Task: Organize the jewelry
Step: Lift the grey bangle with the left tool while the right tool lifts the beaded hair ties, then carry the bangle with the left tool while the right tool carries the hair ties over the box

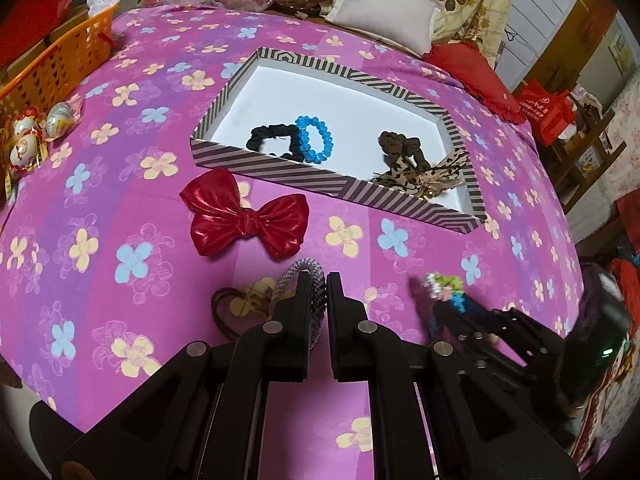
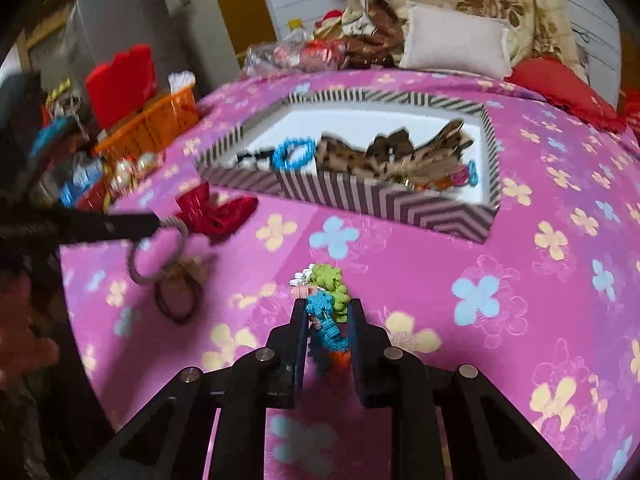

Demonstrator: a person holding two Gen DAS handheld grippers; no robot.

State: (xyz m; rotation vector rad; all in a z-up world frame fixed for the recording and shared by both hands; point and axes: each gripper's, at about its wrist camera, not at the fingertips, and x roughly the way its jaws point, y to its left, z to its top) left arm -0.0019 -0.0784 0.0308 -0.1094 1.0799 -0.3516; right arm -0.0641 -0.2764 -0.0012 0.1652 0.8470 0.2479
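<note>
Both grippers are loaded, and the striped box [image 1: 338,184] on the pink bedspread [image 1: 132,208] is the likely place for what they carry. The left gripper [image 1: 320,284] is clenched on a grey hair tie [image 1: 298,276], pinched by 1 side so the rest of the loop hangs free outside the jaws, on the near side of the box. The right gripper [image 2: 328,308] grasps a bundle of bright hair ties [image 2: 328,300] in green, blue and orange, gripped around the middle, probably so none slips out on the way.

Inside the box lie a black scrunchie [image 1: 272,138], a blue bead bracelet [image 1: 314,138], a brown scrunchie [image 1: 400,146] and a leopard bow [image 1: 424,176]. Just outside its near wall sits a red bow [image 1: 244,218], and nearer than that a thin brown hair tie [image 1: 224,312], both seemingly unsorted.
</note>
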